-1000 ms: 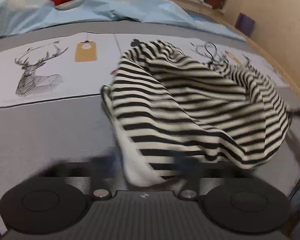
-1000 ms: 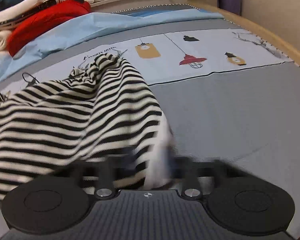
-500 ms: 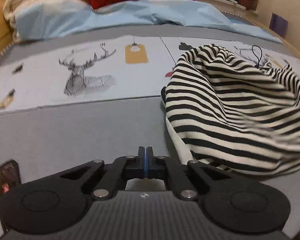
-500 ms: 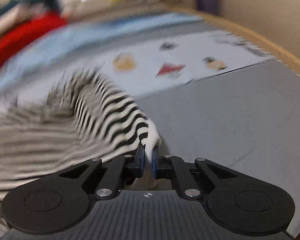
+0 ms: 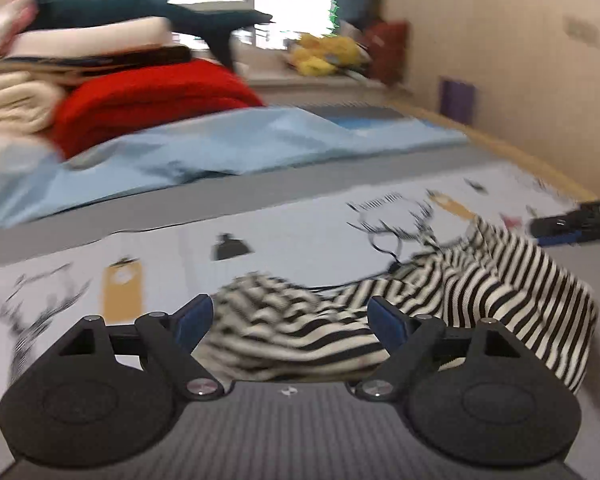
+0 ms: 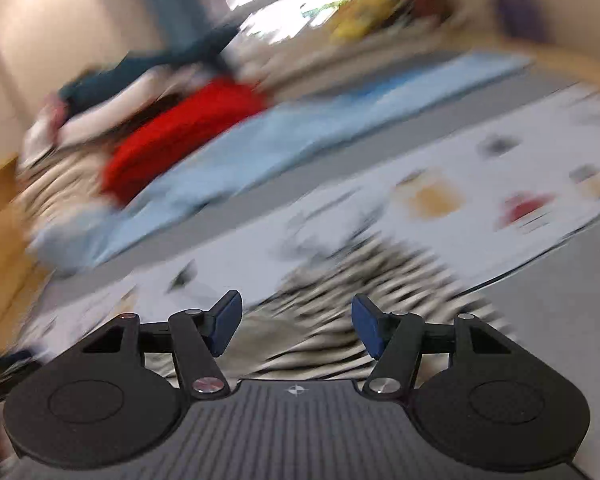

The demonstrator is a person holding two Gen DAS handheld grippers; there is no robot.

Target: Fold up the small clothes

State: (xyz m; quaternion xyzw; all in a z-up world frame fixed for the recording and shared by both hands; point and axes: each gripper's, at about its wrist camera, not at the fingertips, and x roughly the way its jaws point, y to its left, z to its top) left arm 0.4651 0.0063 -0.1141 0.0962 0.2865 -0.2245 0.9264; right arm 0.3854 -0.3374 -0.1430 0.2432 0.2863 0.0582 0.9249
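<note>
Lying crumpled — striped knit garment (image 5: 440, 312) on printed bedsheet (image 5: 280, 236); both grippers' jaws wide, empty.

Both tools now stand with jaws wide apart: the left tool (image 5: 288, 322), pinched together half a second ago, and the right tool (image 6: 296, 326), which was nipping a white edge of the striped garment (image 5: 440, 312). The released garment lies crumpled on the bed (image 5: 260, 248), and both views tilt upward.
</note>
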